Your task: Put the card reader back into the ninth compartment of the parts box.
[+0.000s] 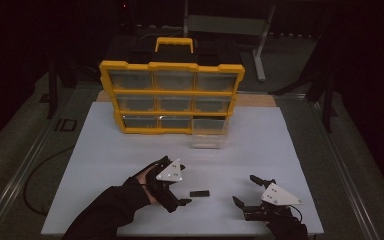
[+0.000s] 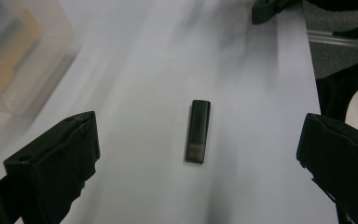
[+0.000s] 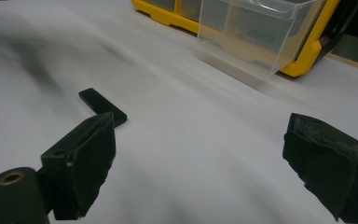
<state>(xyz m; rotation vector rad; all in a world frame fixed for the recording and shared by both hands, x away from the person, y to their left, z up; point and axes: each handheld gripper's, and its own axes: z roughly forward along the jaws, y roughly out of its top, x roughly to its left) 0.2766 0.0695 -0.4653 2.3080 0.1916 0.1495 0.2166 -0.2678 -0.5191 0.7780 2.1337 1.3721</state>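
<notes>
Stick [image 1: 199, 193], small, black and flat, lies bare on the white table [image 1: 105, 150] between our two grippers, and that is what we are going for. Our left gripper [image 1: 176, 184] hangs just beside it with jaws spread wide and nothing in them; in the high view the stick sits at about four o'clock from its tips. In the left gripper view the stick [image 2: 198, 131] lies dead centre between the jaws, its long axis running twelve to six, straight along our line of approach, so the jaws would close across its narrow width. Our right gripper [image 1: 245, 196] is also wide open and empty, with the stick out at nine o'clock, farther off. Left is clearly nearer. Beyond, at twelve o'clock, the clear drawer [image 1: 207, 132] stands pulled out of the yellow organizer [image 1: 171, 95].
</notes>
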